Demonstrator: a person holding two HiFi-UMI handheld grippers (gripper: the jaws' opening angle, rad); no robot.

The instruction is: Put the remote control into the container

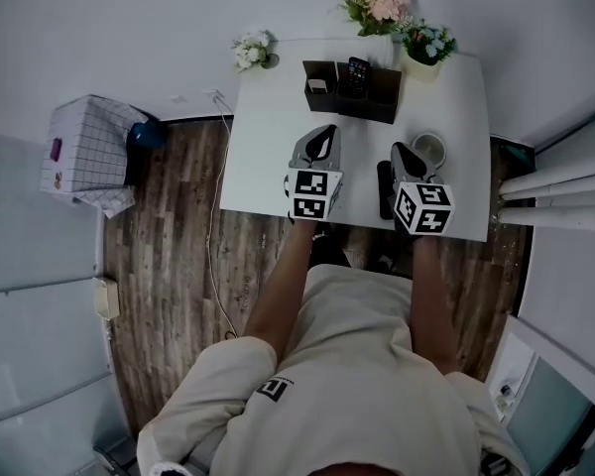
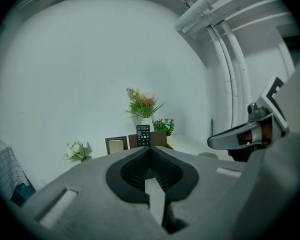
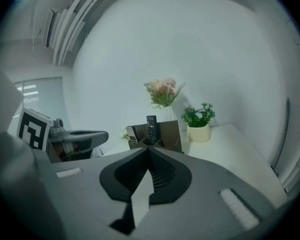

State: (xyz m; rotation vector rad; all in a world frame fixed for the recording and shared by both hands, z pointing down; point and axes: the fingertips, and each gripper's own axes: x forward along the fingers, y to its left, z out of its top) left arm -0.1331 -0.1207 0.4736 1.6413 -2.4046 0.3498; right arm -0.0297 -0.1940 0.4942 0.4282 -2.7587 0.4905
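The black remote control (image 1: 357,70) stands upright in the middle compartment of the dark container (image 1: 382,107) at the back of the white table (image 1: 268,137). It also shows in the left gripper view as the remote (image 2: 143,135) in the container (image 2: 116,145), and in the right gripper view as the remote (image 3: 151,129) in the container (image 3: 171,134). My left gripper (image 1: 322,137) hovers over the table's middle, short of the container, shut and empty (image 2: 150,150). My right gripper (image 1: 402,154) is beside it, also shut with nothing held (image 3: 149,149).
A pink flower vase (image 1: 377,3) and a small potted plant (image 1: 428,43) stand behind the container. White flowers (image 1: 251,51) sit at the back left corner. A cup (image 1: 429,150) and a flat black object (image 1: 385,188) lie by my right gripper. A checked box (image 1: 84,152) is on the floor.
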